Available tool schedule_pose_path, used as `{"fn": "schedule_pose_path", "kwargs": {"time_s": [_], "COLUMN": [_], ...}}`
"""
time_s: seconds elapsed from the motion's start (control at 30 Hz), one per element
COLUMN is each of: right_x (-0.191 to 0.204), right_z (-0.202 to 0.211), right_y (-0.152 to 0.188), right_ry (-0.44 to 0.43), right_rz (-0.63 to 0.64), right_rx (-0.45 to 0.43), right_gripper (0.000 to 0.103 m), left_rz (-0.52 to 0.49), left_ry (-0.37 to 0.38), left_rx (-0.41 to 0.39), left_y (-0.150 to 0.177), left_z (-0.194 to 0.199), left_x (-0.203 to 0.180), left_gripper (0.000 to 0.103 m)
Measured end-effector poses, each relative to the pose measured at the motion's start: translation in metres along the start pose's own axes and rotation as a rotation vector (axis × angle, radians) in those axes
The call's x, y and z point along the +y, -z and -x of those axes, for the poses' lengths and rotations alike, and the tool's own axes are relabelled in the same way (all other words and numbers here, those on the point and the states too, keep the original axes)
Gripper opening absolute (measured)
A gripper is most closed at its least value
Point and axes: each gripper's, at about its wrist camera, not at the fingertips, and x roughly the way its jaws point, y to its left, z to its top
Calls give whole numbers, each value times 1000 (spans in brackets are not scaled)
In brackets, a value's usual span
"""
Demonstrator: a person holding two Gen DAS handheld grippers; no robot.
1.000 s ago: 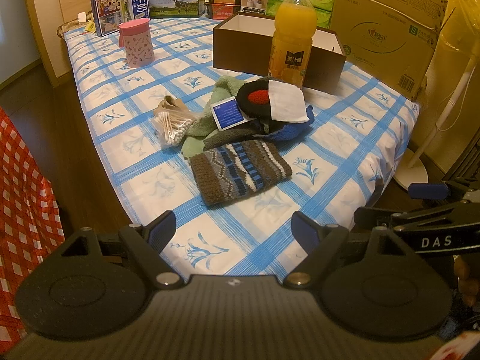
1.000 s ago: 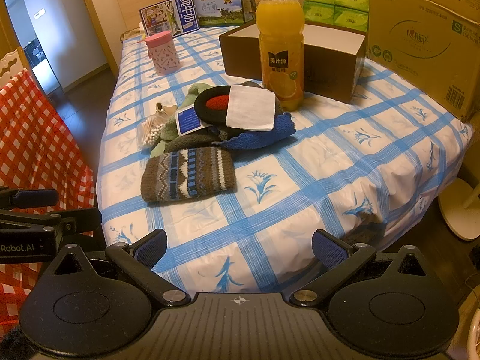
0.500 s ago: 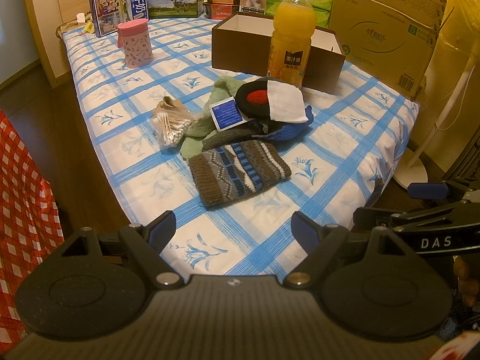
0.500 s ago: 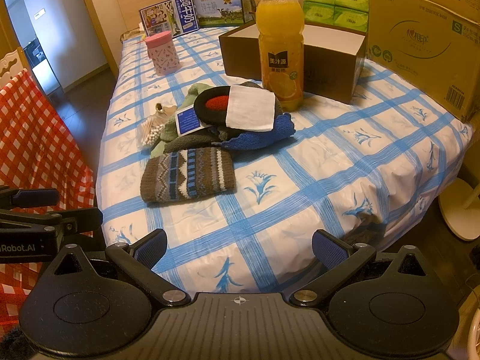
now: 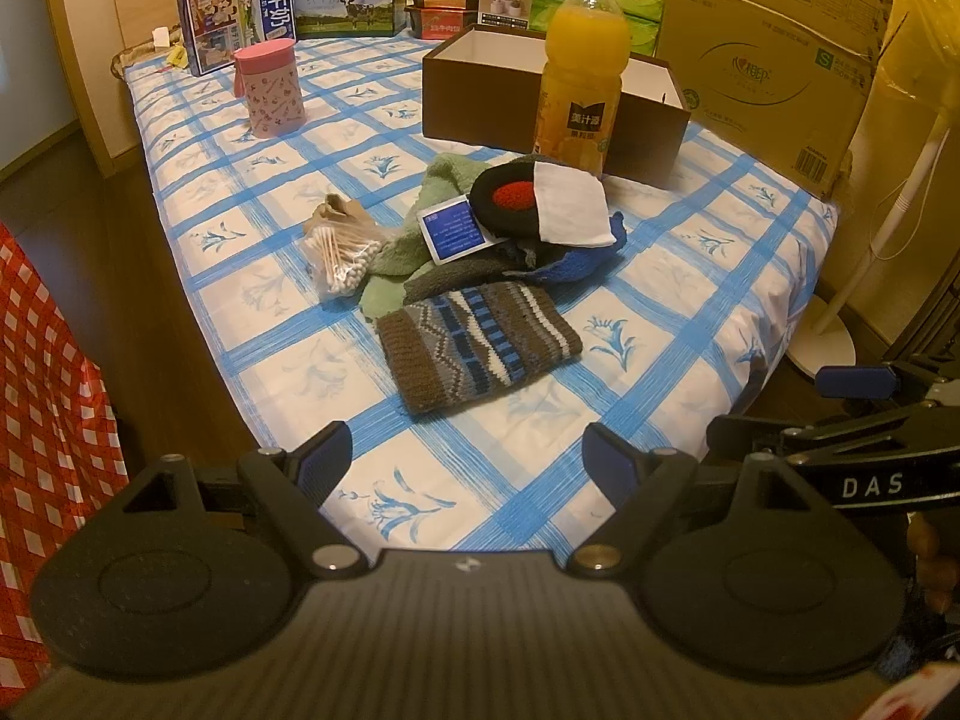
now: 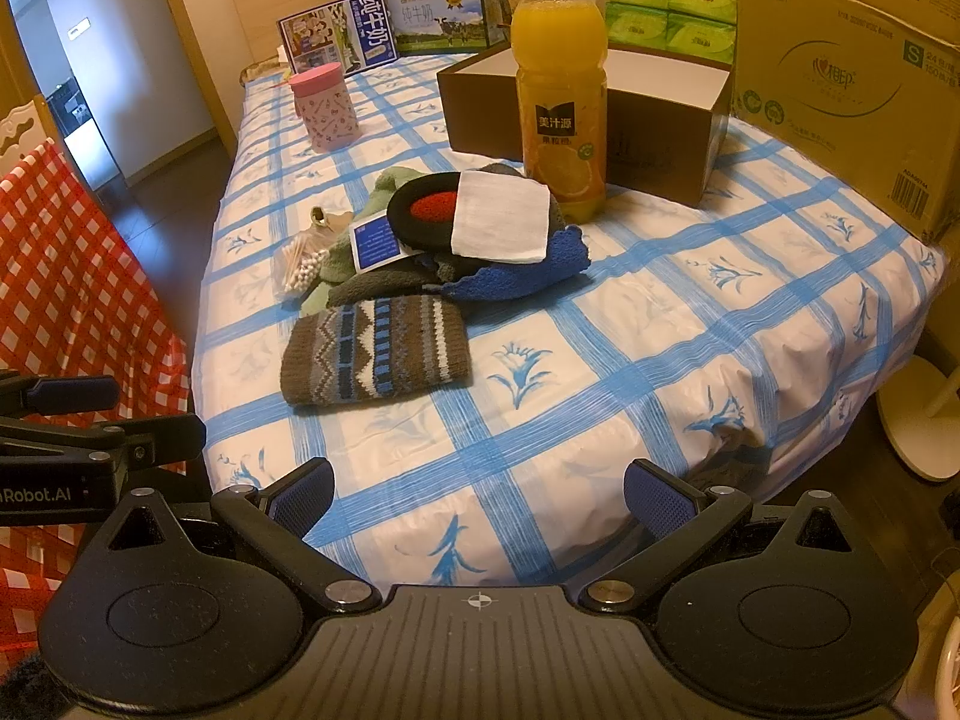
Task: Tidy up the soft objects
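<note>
A red-and-white checked cloth point(image 5: 42, 420) hangs at the far left over dark wood flooring point(image 5: 78, 228), and beside it a table under a blue-checked flowered cover point(image 5: 690, 276) carries a pink canister point(image 5: 270, 87), a bag of cotton swabs point(image 5: 339, 252) and, mid-table, the patterned knit hat point(image 5: 477, 348) lying flat just in front of a heap of soft cloths point(image 5: 528, 222). Behind the heap stand an orange juice bottle point(image 5: 582, 72) and an open brown box point(image 5: 498, 84), with a large cardboard carton point(image 5: 768, 60) further right. The left gripper point(image 5: 467, 459) and right gripper point(image 6: 478, 498) both hover at the near table edge, fingers spread wide and holding nothing.
</note>
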Motion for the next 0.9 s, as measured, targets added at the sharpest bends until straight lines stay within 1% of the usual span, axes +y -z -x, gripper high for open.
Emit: {"fn": "schedule_pose_path", "kwargs": {"time_s": [0.63, 0.8, 0.9], "right_x": [-2, -3, -6], "right_z": [-3, -1, -10], "right_y": [0, -1, -5], "right_ry": [-2, -2, -8], "right_rz": [-2, 0, -6], "right_rx": [2, -12, -27], "right_gripper": [103, 103, 103], "left_rz": [-2, -8, -2], "left_ry": [-2, -4, 3], "left_rx": [-4, -17, -20], "left_y": [0, -5, -7], "left_z": [0, -7, -12], "left_x": [0, 1, 4], "left_gripper": [82, 82, 82]}}
